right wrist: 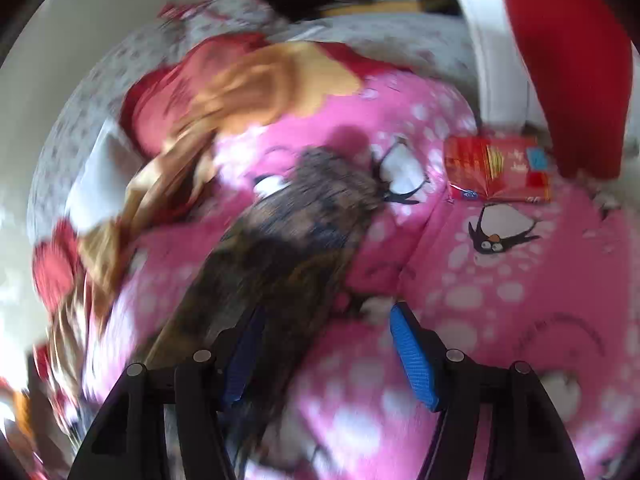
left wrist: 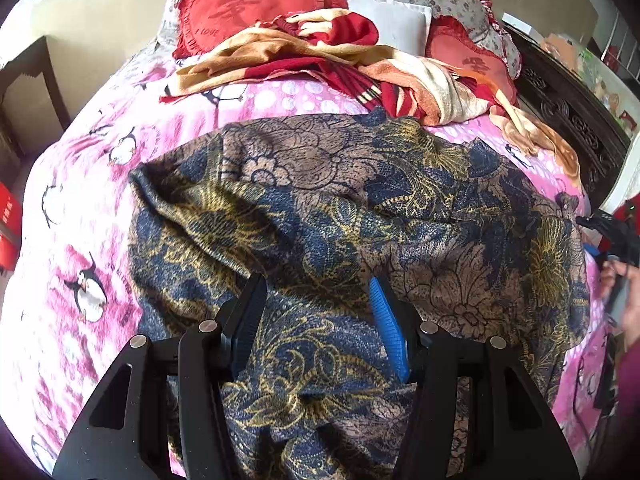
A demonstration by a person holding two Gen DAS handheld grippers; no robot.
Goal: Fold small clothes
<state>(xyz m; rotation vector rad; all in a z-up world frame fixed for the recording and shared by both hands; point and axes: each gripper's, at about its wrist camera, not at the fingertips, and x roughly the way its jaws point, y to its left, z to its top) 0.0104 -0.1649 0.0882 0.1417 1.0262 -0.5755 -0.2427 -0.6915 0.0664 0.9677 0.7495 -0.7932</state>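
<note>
A dark blue, gold and brown floral garment (left wrist: 320, 216) lies spread and wrinkled on the pink penguin bedspread (left wrist: 80, 208). My left gripper (left wrist: 318, 284) is open just above its near part, fingers apart over the cloth. In the blurred right wrist view the same garment (right wrist: 296, 232) runs as a dark strip from the middle to the lower left. My right gripper (right wrist: 328, 312) is open over the bedspread (right wrist: 500, 300), its left finger at the garment's edge. The right gripper also shows at the right edge of the left wrist view (left wrist: 612, 236), held in a hand.
A red and tan blanket (left wrist: 320, 56) is heaped at the far end, with red heart cushions (left wrist: 240, 8) and a white pillow (left wrist: 392, 20). A dark carved headboard (left wrist: 568, 108) runs along the right. A red packet (right wrist: 496, 172) lies on the bedspread.
</note>
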